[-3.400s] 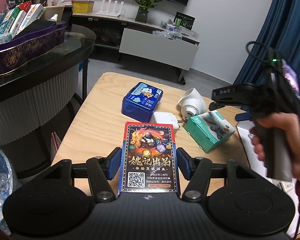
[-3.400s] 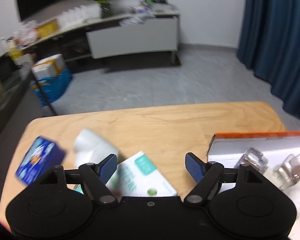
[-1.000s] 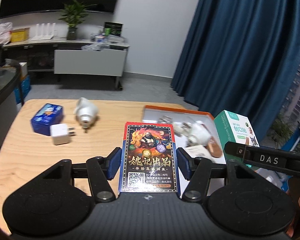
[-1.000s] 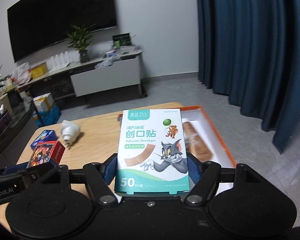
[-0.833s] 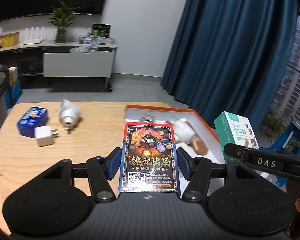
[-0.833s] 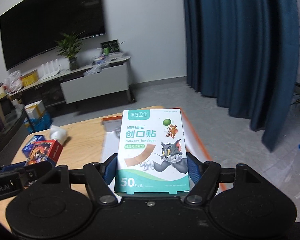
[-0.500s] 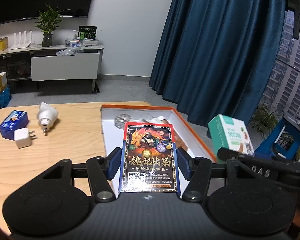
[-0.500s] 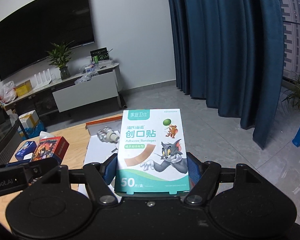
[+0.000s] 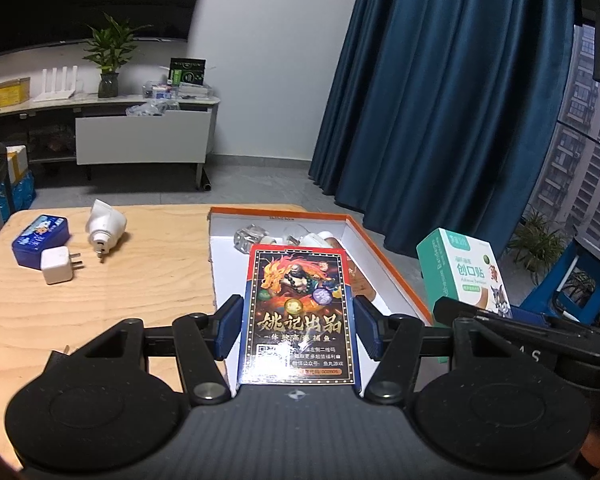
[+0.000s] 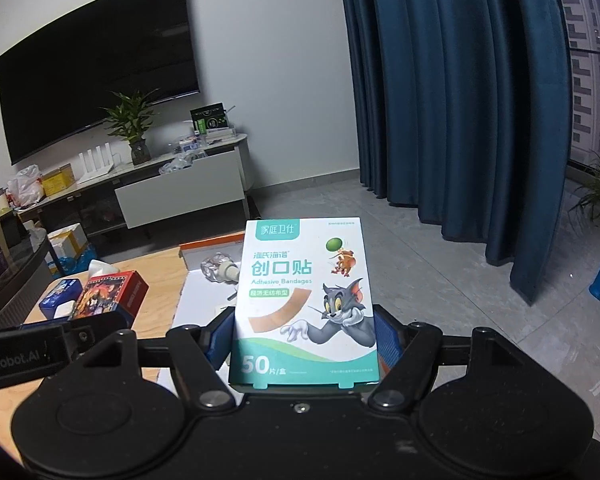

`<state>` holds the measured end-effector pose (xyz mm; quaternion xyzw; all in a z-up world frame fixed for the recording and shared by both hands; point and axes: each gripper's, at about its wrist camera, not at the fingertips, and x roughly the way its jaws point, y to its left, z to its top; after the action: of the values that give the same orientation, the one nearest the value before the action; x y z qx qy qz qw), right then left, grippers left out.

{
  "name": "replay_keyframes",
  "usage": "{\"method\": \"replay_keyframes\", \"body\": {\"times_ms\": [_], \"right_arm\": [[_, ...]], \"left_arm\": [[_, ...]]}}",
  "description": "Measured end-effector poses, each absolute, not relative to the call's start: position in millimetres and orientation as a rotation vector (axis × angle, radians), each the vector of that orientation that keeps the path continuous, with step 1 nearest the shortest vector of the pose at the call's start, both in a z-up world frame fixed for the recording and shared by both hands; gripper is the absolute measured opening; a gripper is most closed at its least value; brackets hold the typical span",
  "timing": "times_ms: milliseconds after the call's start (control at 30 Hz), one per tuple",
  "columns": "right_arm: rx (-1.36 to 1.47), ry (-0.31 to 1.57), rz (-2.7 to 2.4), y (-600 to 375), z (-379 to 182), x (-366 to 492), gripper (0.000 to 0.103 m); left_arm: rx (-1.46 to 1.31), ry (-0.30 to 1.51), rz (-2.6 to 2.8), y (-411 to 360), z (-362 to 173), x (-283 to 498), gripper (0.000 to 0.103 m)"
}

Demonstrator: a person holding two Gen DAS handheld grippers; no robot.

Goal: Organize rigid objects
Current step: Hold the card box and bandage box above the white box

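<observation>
My left gripper (image 9: 298,330) is shut on a red and black card box (image 9: 299,312) and holds it above the near end of a white tray with an orange rim (image 9: 380,248). My right gripper (image 10: 304,338) is shut on a white and teal bandage box (image 10: 306,300), held upright beyond the tray's right side; it also shows in the left wrist view (image 9: 462,276). The card box shows in the right wrist view (image 10: 112,294). A glass bottle (image 9: 250,238) and other small items lie at the tray's far end.
On the wooden table (image 9: 100,300) left of the tray lie a blue tin (image 9: 40,238), a white charger plug (image 9: 58,270) and a white cone-shaped plug (image 9: 104,226). Blue curtains (image 9: 440,100) hang to the right. A TV cabinet (image 9: 140,140) stands behind.
Both grippers have swung right with their boxes; the tray now lies under the card box. Over three seconds ago the right gripper was open and empty over the table.
</observation>
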<state>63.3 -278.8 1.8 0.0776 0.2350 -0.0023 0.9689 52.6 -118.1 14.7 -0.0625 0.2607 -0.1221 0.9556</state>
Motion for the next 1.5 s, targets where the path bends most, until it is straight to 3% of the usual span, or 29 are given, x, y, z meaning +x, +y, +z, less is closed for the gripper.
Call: {"method": "replay_keyframes", "body": {"times_ms": [1500], "right_arm": [[0.12,0.421,0.026,-278.5,8.8,37.7,0.084]], "left_arm": [[-0.137,0.459,-0.255,-120.9,25.7,30.0,0.06]]}}
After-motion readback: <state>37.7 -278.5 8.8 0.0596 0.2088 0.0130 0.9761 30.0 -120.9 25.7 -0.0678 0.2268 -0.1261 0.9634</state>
